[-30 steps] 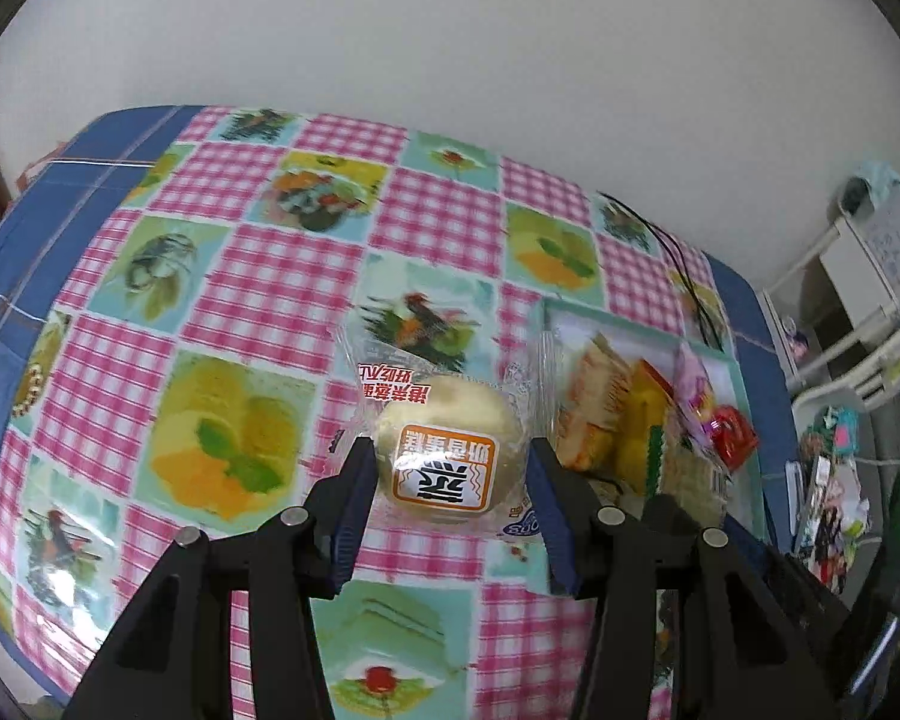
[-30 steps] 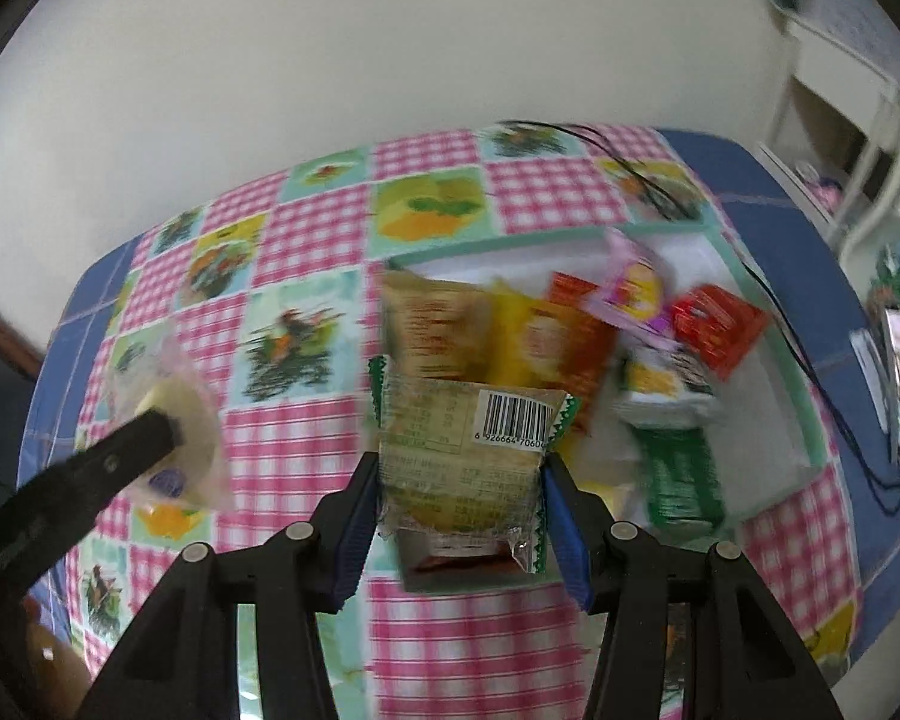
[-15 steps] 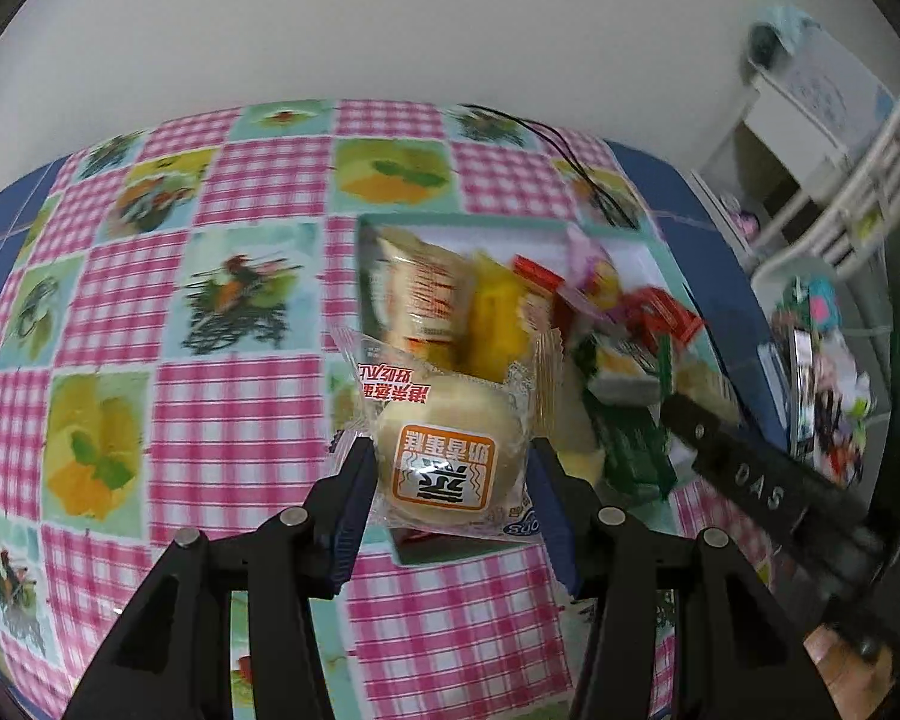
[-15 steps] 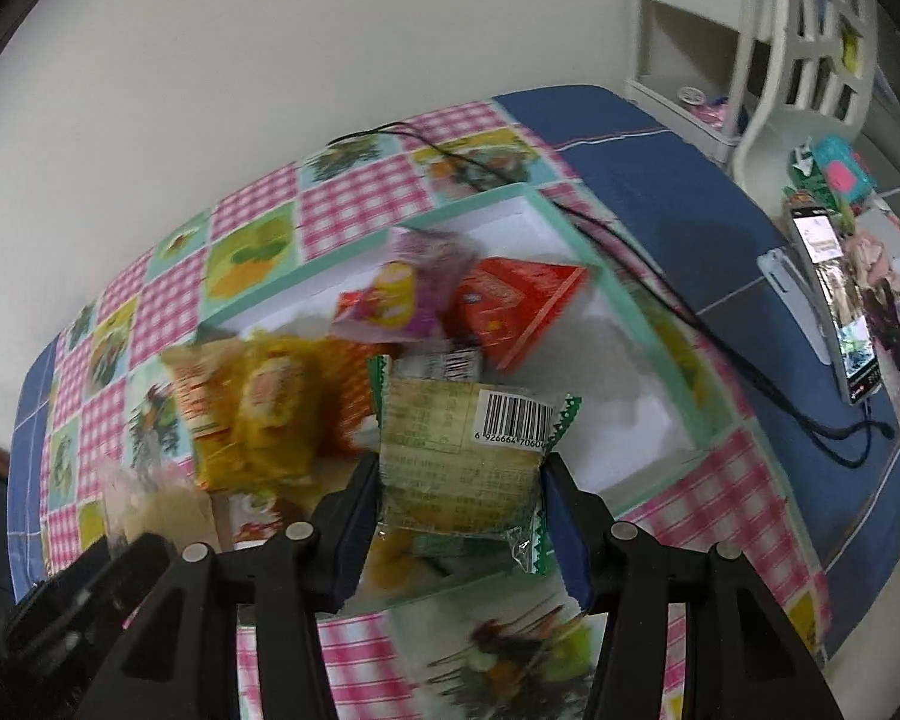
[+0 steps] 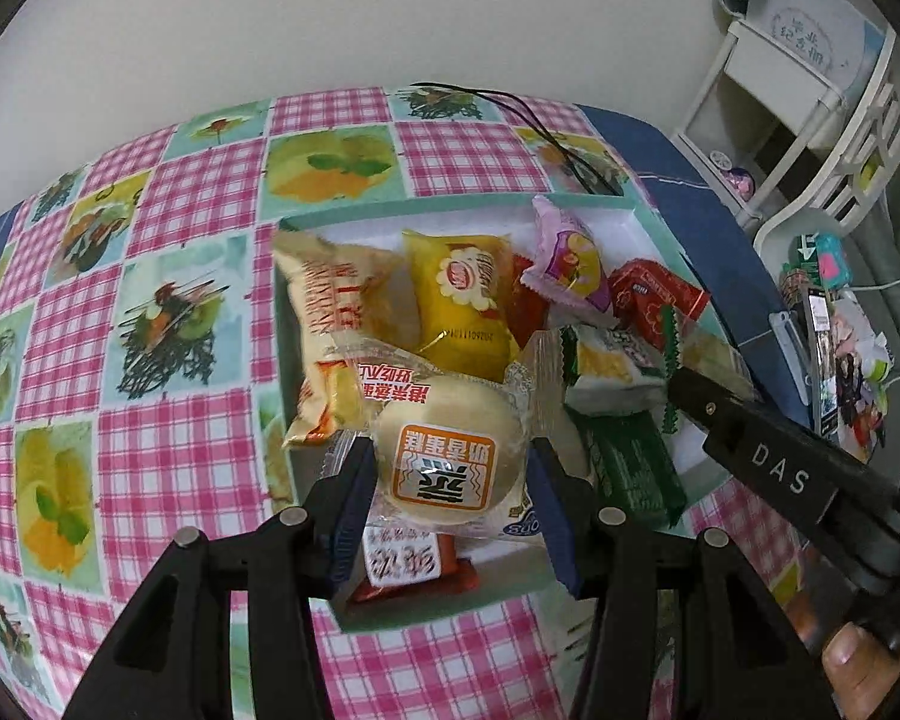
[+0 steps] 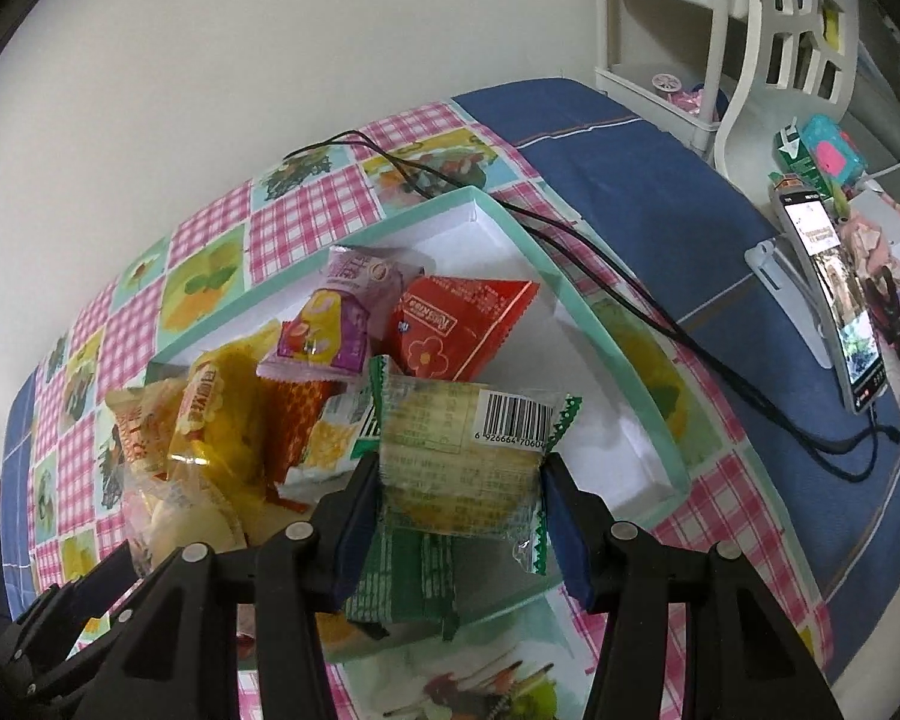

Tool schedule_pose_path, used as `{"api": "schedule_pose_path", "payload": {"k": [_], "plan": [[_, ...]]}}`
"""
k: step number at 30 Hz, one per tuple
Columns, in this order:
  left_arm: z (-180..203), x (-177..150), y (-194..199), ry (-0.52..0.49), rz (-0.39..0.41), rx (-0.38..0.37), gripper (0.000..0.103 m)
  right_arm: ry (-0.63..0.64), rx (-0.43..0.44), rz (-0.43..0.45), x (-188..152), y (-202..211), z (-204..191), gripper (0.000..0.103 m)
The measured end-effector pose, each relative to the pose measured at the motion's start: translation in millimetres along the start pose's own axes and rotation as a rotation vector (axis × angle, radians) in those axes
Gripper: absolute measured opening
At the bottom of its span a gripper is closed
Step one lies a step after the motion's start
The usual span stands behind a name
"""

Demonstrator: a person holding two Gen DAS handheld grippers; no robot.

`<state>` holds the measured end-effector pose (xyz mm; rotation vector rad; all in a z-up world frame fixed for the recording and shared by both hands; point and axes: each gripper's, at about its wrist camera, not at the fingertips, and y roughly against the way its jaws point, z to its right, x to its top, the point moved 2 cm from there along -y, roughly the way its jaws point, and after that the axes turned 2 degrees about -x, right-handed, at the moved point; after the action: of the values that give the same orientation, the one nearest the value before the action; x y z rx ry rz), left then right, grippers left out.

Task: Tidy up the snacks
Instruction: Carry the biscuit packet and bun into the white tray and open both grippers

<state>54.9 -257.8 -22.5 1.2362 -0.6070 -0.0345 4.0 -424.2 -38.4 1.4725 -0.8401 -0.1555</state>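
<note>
Phone (image 6: pixel 834 294) on stand: right wrist view clearest.

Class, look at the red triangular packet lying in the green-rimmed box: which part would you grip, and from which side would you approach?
Grip the red triangular packet at its free pointed corner, coming from above on the side facing the box's empty white floor. That corner sticks out clear, while the opposite edge is tucked under the purple packet, so a gripper would likely snag there.

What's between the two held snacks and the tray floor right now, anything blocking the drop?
Only other snacks. The left gripper holds the round bun pack over a red-and-white packet. The right gripper holds the barcode pack over a green packet. The tray has bare floor at its right.
</note>
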Motion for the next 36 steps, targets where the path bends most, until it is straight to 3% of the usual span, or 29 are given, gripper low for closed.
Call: {"api": "schedule_pose_path", "payload": {"k": [12,17,20,30,33,36], "plan": [[8,10,-7,-0.028,0.016,0.006,0.054,-0.01,0.002,0.002,7,-10,4,0.06],[6,9,-4,-0.021,0.003,0.009,0.061,-0.008,0.001,-0.014,5,-12,4,0.067],[3,8,0,-0.002,-0.006,-0.005,0.072,0.005,-0.004,-0.014,4,-9,1,0.072],[-17,3,23,0.077,-0.006,-0.023,0.083,0.061,-0.009,0.009,-4,5,-14,0.089],[-28,1,32,0.106,0.005,-0.004,0.084,0.088,-0.005,0.016,-7,10,-23,0.095],[-43,0,42,0.139,0.034,0.041,0.095,0.116,-0.001,0.026,-11,15,-33,0.098]]}}
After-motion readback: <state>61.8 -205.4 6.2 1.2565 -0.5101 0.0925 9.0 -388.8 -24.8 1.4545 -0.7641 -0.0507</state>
